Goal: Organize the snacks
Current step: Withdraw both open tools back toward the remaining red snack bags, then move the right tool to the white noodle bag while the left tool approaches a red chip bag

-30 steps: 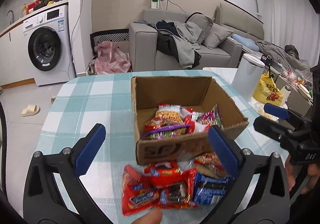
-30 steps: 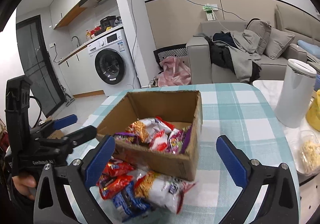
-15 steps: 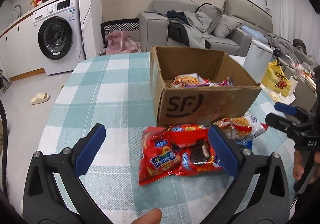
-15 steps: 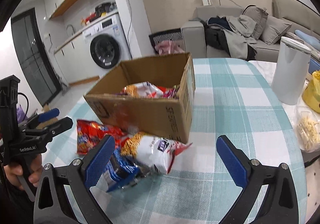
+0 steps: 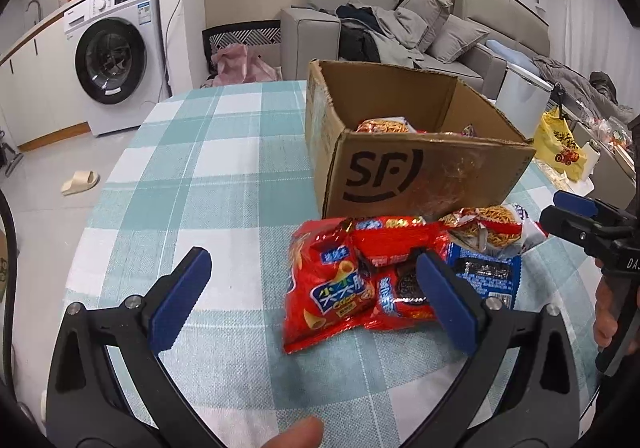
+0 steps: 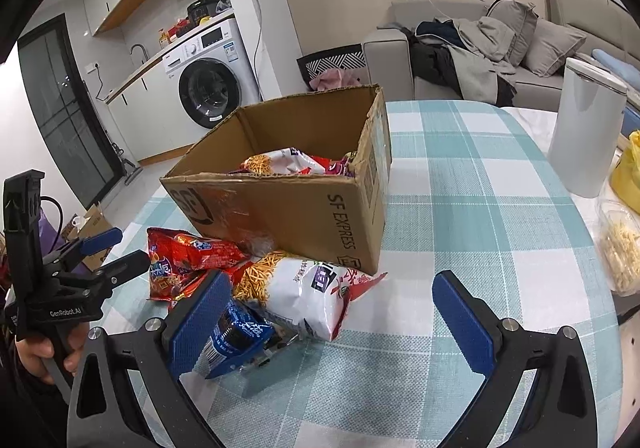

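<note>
Checked worktop is carrying packets at the box's 6 o'clock. Left claw and right claw are hovering wide, gripping nothing. Packets are looking light, crinkly, slippery; grip sealed edges.

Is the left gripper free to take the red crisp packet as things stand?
Probably yes: the left gripper is open, the red crisp packet lies uncovered on the table just ahead.
</note>
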The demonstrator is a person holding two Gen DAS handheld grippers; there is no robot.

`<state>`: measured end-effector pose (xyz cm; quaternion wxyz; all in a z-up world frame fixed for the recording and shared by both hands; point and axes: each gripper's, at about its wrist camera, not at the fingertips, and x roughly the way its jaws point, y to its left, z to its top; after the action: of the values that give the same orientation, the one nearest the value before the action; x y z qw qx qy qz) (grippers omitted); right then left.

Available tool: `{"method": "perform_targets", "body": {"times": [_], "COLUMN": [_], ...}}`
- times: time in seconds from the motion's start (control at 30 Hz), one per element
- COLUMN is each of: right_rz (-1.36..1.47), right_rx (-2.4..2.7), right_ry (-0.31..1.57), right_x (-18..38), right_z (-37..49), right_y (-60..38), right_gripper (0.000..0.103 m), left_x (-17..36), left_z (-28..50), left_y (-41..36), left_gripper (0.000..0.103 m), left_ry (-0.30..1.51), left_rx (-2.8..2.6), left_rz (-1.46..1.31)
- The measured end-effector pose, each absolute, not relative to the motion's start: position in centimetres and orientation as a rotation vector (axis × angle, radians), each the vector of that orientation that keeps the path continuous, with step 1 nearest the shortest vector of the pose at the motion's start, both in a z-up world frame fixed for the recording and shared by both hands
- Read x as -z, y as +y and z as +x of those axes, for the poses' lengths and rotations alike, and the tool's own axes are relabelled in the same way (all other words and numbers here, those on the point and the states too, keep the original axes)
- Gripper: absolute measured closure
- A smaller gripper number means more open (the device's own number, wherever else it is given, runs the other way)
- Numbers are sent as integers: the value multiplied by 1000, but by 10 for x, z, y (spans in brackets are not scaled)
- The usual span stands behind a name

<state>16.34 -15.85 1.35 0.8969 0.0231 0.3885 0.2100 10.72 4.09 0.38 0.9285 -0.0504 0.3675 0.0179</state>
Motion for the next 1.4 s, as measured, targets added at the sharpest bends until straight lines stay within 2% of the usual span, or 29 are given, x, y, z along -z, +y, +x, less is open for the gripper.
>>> {"method": "perform_targets", "body": {"times": [0.57, 0.7, 1.4], "right_rz": [124, 121, 193], "right_rx": [-492, -494, -523], "right_ry": [882, 897, 910], "right_x": [12, 18, 29], "right_z": [168, 171, 174], "right_y": [-150, -148, -141], "right_gripper": [1, 9, 26], "left_x": [23, 24, 28], "left_z": [96, 97, 101], "left_y": [58, 59, 55], "left_gripper": [1, 1, 1], "left_ry": [796, 799, 800], "left_rx": [-63, -61, -46], "left_rz": [-135, -140, -134]}}
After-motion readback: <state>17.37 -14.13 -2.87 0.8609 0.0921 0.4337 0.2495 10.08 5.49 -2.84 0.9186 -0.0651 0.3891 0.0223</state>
